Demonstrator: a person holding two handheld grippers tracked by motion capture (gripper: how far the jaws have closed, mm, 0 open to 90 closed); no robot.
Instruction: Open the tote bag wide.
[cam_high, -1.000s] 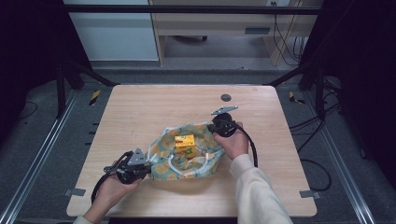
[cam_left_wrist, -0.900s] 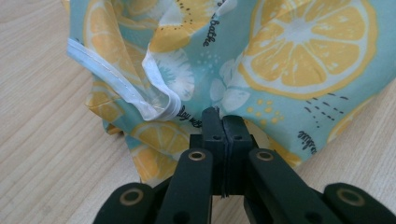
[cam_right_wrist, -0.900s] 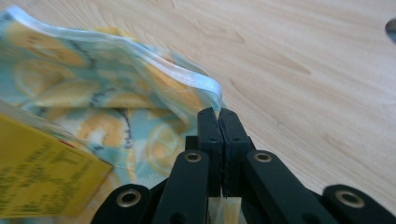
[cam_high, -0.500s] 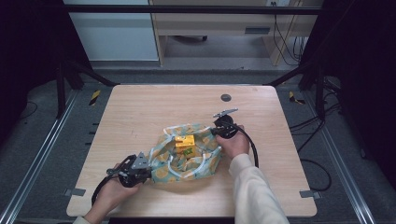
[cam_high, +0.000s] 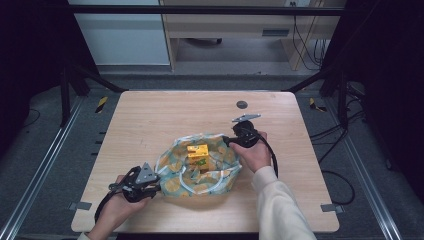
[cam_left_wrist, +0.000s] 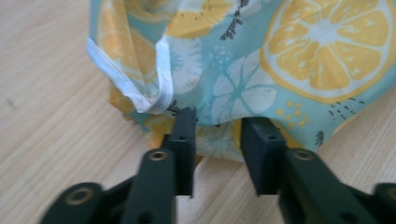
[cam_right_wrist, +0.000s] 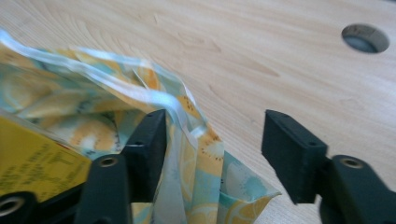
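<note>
While we look from our side of the table (cam_high: 150, 115), the left hand-held gripper (cam_left_wrist: 215, 135) comes first, its jaws parted at the near edge of the lemon-print bag (cam_high: 200, 167). Mid-table, that bag holds a yellow box (cam_high: 197, 151), partly hidden by folds. Beyond, the right hand-held gripper (cam_right_wrist: 212, 144) stands open, with the bag's far rim between its jaws. Farthest lies a round hole (cam_high: 242, 104).
</note>
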